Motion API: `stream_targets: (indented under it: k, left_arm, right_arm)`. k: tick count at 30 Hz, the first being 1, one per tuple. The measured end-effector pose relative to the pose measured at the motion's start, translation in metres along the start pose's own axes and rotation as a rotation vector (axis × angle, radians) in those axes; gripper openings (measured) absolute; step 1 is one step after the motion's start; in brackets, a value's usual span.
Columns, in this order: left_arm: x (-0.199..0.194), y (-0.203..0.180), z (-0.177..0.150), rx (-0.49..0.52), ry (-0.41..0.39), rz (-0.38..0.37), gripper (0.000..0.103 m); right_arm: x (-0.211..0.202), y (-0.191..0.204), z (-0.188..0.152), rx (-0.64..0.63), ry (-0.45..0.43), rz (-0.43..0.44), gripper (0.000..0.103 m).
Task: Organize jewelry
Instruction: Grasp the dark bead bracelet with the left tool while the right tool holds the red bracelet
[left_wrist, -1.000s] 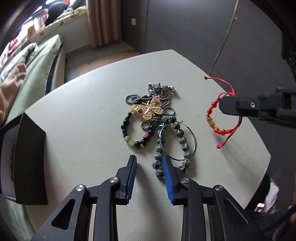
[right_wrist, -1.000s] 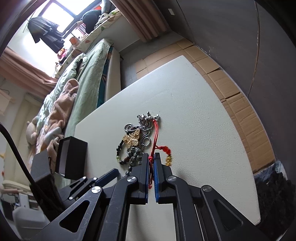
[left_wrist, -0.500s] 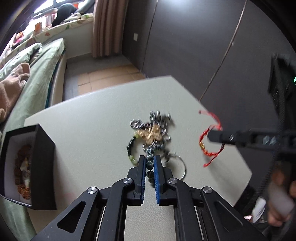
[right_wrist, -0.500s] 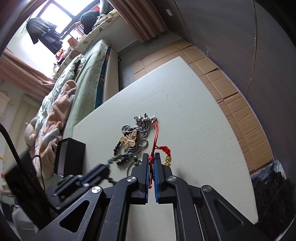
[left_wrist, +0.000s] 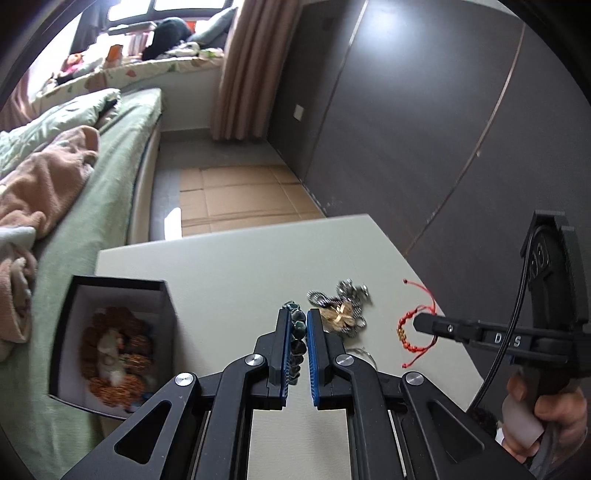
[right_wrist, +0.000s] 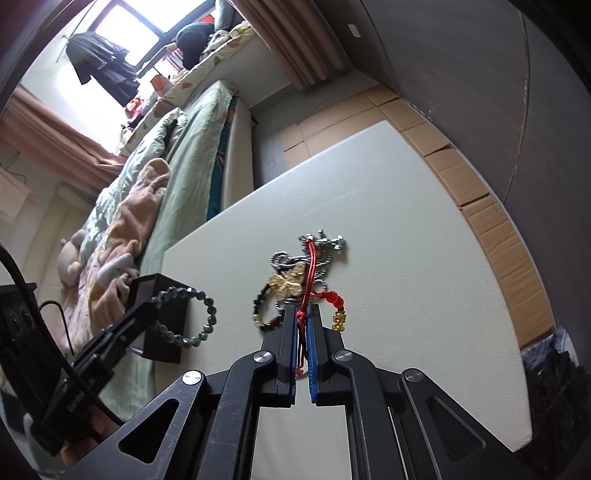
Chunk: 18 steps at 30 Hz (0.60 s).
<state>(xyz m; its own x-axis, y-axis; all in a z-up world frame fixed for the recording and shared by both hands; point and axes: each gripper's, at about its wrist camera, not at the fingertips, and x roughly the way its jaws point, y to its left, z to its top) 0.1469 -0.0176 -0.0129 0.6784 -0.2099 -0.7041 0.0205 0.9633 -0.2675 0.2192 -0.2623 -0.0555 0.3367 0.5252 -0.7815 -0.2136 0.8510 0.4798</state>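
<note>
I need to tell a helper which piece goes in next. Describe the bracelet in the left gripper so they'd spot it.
On the pale table, look beside the black box. The left gripper holds up a bracelet, a ring of round grey-green beads, unlike the red cord bracelet.

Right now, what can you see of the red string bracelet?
The red string bracelet is thin, shiny knotted cord with round red beads and a few small gold beads on one side. The right gripper is shut on its knotted part, so it hangs lifted above the white table, loose cord ends trailing. In the left wrist view it forms a small loop at the gripper's tip.
</note>
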Motion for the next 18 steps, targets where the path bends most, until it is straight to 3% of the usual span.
stream_targets:
  k: [18]
  left_arm:
    - [-0.036,0.063,0.009,-0.111,-0.060,0.057,0.009]
  right_arm:
    - [0.013,0.049,-0.002,-0.052,-0.035,0.084,0.006]
